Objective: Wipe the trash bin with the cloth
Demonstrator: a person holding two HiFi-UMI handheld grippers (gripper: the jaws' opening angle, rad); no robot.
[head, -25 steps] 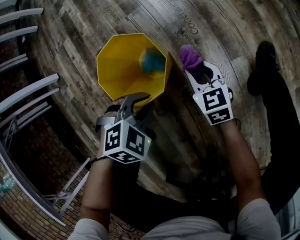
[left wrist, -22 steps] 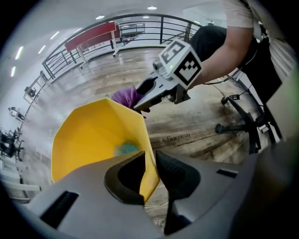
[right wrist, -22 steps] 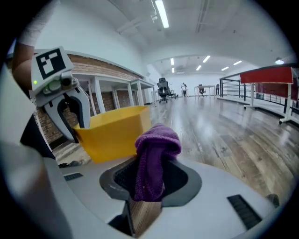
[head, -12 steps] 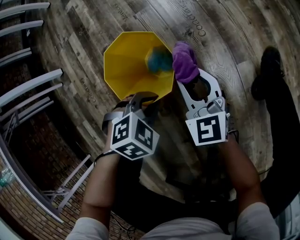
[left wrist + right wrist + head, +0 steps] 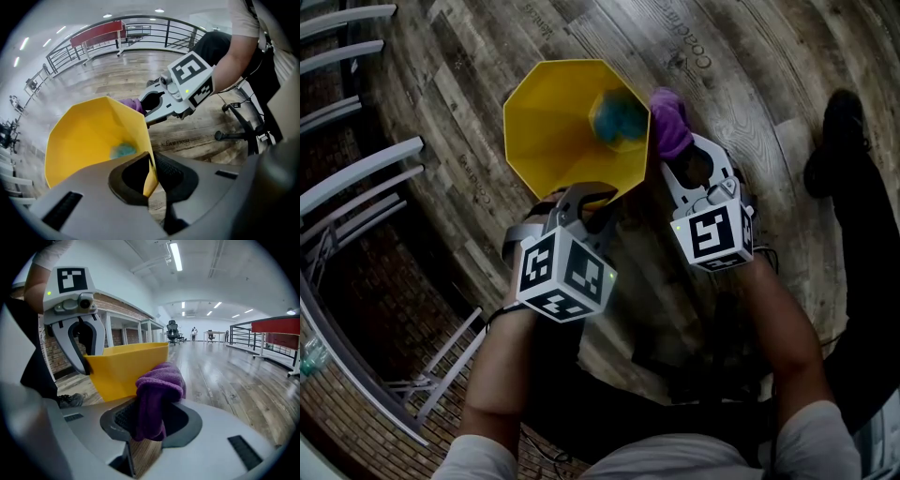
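yellow trash bin (image 5: 546, 131) upright on plank floor (image 5: 750, 66), blue-green wad (image 5: 619, 117) inside | left gripper (image 5: 581, 197) at near rim, jaws just closed onto it | right gripper (image 5: 680, 152) right of bin, gripping purple cloth (image 5: 668, 122) at bin's right edge | railing (image 5: 356, 178) at left

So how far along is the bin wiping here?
Done: the left claw has just closed on the near rim of the yellow trash bin, steadying it. In hand: the right claw grips the purple cloth, up beside the bin's outer wall; contact is unclear. Left: the wiping itself; no wall shows as wiped yet.
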